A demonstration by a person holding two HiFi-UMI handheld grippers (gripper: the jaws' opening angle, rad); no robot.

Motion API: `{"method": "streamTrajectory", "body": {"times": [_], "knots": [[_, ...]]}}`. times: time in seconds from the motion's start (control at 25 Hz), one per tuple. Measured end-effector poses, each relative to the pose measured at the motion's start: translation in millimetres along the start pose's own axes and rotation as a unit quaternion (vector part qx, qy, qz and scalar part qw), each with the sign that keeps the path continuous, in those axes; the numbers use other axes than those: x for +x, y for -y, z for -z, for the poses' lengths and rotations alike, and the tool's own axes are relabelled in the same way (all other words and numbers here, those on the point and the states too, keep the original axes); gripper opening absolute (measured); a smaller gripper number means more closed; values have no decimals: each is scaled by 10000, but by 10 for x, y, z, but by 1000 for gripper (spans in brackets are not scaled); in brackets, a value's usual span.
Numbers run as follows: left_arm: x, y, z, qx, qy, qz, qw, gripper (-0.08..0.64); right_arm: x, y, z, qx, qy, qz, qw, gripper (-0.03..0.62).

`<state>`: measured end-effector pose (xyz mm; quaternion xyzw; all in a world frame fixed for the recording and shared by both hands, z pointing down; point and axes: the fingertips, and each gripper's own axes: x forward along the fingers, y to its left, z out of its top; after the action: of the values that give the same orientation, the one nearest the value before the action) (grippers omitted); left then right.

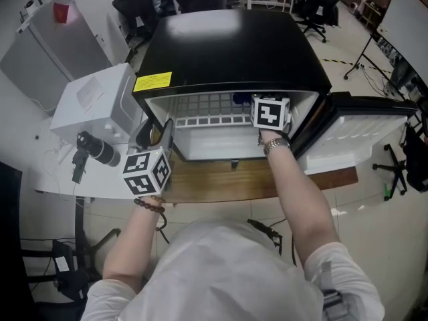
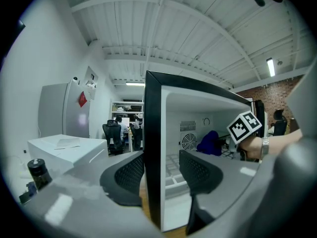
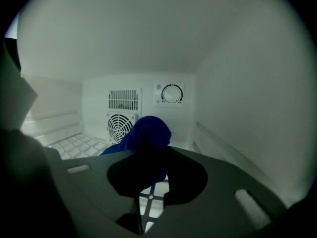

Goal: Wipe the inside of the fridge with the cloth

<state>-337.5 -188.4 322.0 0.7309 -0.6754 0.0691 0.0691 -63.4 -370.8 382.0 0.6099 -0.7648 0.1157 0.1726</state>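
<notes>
- Got a black fridge (image 1: pixel 227 45) up on a wooden table (image 1: pixel 221 179), door (image 1: pixel 361 129) swung wide open off to the right.
- Got the right gripper (image 3: pixel 152 152) poked inside the fridge at the upper level, over the white wire shelf (image 3: pixel 74 144), aimed at the back wall and tipped a bit downward.
- Pinching the cloth (image 3: pixel 147 133) in there, jaws pulled in narrow around it. Dark blue, all bunched into a lump.
- As for direction: long axis running along the gripper's own line, so front to back in the fridge. Free end sticking out past the jaw tips and bulging upward, pointed at the back wall.
- Lines up roughly with the round fan grille (image 3: pixel 119 125) from the right gripper view, with the dial (image 3: pixel 172 93) up and to the right of it.
- Can't tell if resting on the shelf or hanging just above it.
- Left gripper (image 2: pixel 161 157) parked at the fridge's left front edge, about level, jaws spread wide and straddling the side wall (image 2: pixel 152 148).
- One jaw outside, one inside, with a strip of white interior showing between the inner pad and the wall, so not clamped on anything.
- Also got a white box (image 1: pixel 93 102) just beside the fridge on the left.
</notes>
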Motion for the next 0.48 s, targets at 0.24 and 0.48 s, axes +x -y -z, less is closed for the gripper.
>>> {"method": "streamTrajectory", "body": {"times": [0.24,0.48], "knots": [[2,0,-1,-12,-6,3,10000,219,-43,133,-27,44,43,227,9997,67],[0,-1,-2,-28,16,6,10000,219,-91,149,-91,42,298,355,9989,67]]}}
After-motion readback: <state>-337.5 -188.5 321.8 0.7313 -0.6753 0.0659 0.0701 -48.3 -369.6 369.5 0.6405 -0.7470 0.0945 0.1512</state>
